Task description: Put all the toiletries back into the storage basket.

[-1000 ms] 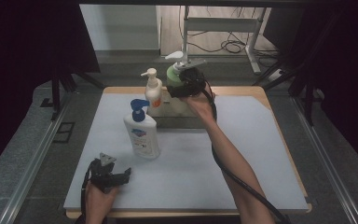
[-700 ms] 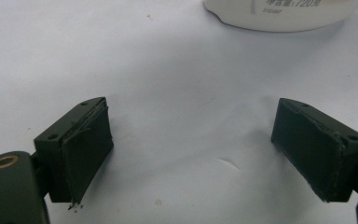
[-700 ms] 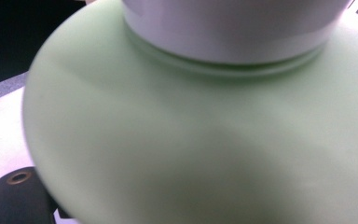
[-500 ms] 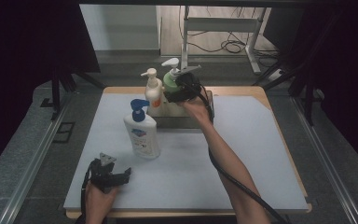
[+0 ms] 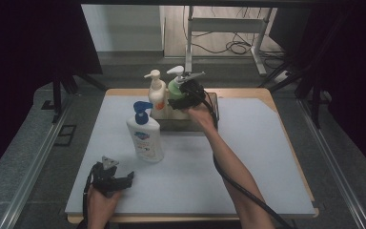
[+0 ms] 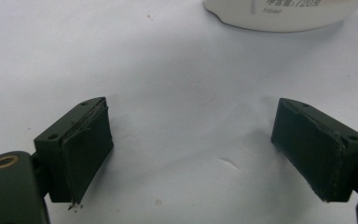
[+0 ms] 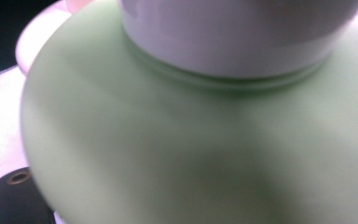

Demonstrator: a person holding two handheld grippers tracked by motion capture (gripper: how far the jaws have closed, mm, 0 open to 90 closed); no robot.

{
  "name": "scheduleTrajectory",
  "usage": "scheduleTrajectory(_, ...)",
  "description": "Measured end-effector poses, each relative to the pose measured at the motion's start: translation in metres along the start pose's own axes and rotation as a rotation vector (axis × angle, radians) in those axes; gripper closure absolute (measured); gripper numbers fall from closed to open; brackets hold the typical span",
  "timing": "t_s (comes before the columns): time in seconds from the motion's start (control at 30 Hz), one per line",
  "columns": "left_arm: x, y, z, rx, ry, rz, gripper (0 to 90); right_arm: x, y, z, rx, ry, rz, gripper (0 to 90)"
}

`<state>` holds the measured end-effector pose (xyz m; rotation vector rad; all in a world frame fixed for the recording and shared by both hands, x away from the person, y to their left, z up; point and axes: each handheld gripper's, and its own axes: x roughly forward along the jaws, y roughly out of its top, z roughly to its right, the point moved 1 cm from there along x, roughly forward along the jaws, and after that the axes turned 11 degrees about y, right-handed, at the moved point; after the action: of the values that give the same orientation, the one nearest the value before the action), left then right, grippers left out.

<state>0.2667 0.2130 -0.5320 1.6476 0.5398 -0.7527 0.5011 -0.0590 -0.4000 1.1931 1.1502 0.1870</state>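
the right tongs (image 5: 183,95) were clamped on the pale green plastic pump bottle with a white dispenser head (image 5: 175,86), gripping it high on the shoulder just under the white collar; in the right gripper view that green shoulder (image 7: 191,154) pressed right up against the camera. below the tongs the bottle sat low in the shallow dark tray-like box (image 5: 213,102) at the far side of the tabletop (image 5: 248,157), though whether its base already touched the bottom was hidden. just beside the tongs, on their left, the cream-white pump bottle with an orange label (image 5: 156,95) stood in the same box.

the left tongs (image 5: 121,180) rested at the near edge with jaws apart and nothing between them, only bare grey surface (image 6: 186,84). ahead of them, well apart from the right tongs, the white pump bottle with a blue dispenser head (image 5: 144,136) stood upright outside the box.

judging from this, two bottles were in or nearly in the box, the green one not yet released, and the blue-topped one was left to be moved.

against the picture a second earlier, the green bottle and the right tongs had come down: the pump head then rode above the cream bottle's top and was now about level with it. the left tongs and the blue-topped bottle had stayed put.
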Motion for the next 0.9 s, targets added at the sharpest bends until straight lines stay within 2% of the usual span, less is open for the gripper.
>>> scheduleTrajectory(0.47, 0.000, 0.000, 0.000, 0.000, 0.000, -0.001, 11.5, 0.013, -0.014, 0.004, 0.025, 0.017, -0.050, 12.1)
scheduleTrajectory(0.57, 0.000, 0.000, 0.000, 0.000, 0.000, -0.001, 11.4, 0.013, -0.015, 0.005, 0.038, 0.014, -0.034, 12.0)
scheduleTrajectory(0.73, 0.000, 0.000, 0.000, 0.000, 0.001, -0.001, 11.5, 0.014, -0.015, 0.004, 0.022, 0.028, -0.038, 11.7)
scheduleTrajectory(0.9, 0.000, 0.000, 0.000, 0.000, 0.001, -0.002, 11.5, 0.017, -0.016, 0.004, 0.021, 0.028, -0.020, 11.4)
